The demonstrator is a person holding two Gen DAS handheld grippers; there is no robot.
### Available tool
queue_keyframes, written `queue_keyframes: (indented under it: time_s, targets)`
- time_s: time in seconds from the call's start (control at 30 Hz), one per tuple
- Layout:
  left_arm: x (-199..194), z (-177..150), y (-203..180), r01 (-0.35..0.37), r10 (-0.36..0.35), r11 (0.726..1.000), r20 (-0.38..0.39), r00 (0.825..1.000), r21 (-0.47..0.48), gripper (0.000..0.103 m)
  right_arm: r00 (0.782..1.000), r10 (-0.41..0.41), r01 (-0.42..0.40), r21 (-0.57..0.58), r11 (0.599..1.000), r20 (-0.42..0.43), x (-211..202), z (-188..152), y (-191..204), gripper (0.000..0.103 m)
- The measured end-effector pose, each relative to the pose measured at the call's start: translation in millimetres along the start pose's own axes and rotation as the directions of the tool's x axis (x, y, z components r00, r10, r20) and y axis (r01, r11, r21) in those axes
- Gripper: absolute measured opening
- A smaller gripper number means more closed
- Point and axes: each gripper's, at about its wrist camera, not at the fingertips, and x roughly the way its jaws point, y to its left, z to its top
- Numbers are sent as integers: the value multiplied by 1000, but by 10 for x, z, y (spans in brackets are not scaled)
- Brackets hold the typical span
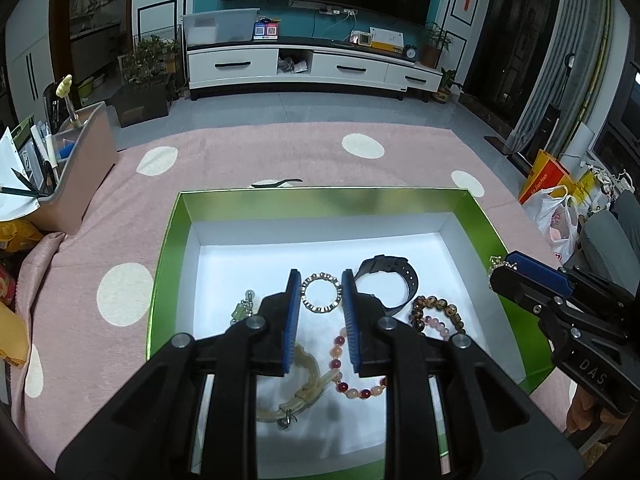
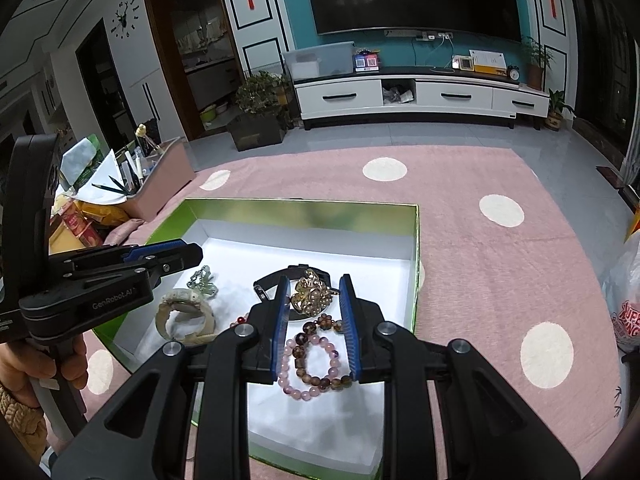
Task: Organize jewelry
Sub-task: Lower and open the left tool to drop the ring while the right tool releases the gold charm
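Observation:
A green box point(image 1: 320, 192) with a white floor lies on the pink dotted cloth. My left gripper point(image 1: 320, 276) hangs over it, pads shut on a small silver ring point(image 1: 320, 293). Below lie a black watch point(image 1: 400, 276), brown beads point(image 1: 440, 308), a red-orange bead bracelet point(image 1: 340, 364), a cream bracelet point(image 1: 308, 384) and a green charm point(image 1: 244, 308). My right gripper point(image 2: 314, 280) is shut on a gold brooch point(image 2: 312, 298), above pink and brown bead bracelets point(image 2: 316, 360). From the left wrist, the right gripper point(image 1: 500, 270) shows over the box's right rim.
A pink organiser bin point(image 1: 80, 160) full of pens stands at the left of the cloth. A thin dark object point(image 1: 280, 183) lies just beyond the box. Plastic bags point(image 1: 556, 216) sit off the right edge. A hand point(image 2: 40, 360) grips the left tool's handle.

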Motion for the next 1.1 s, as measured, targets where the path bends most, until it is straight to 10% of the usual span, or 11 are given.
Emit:
queue_keyframes:
  time_s: [1.1]
  targets:
    - [335,40,26,-40,39,999,-85,996,-5,20,995,-47,46,-9,999,-90,262,-29,-122,25]
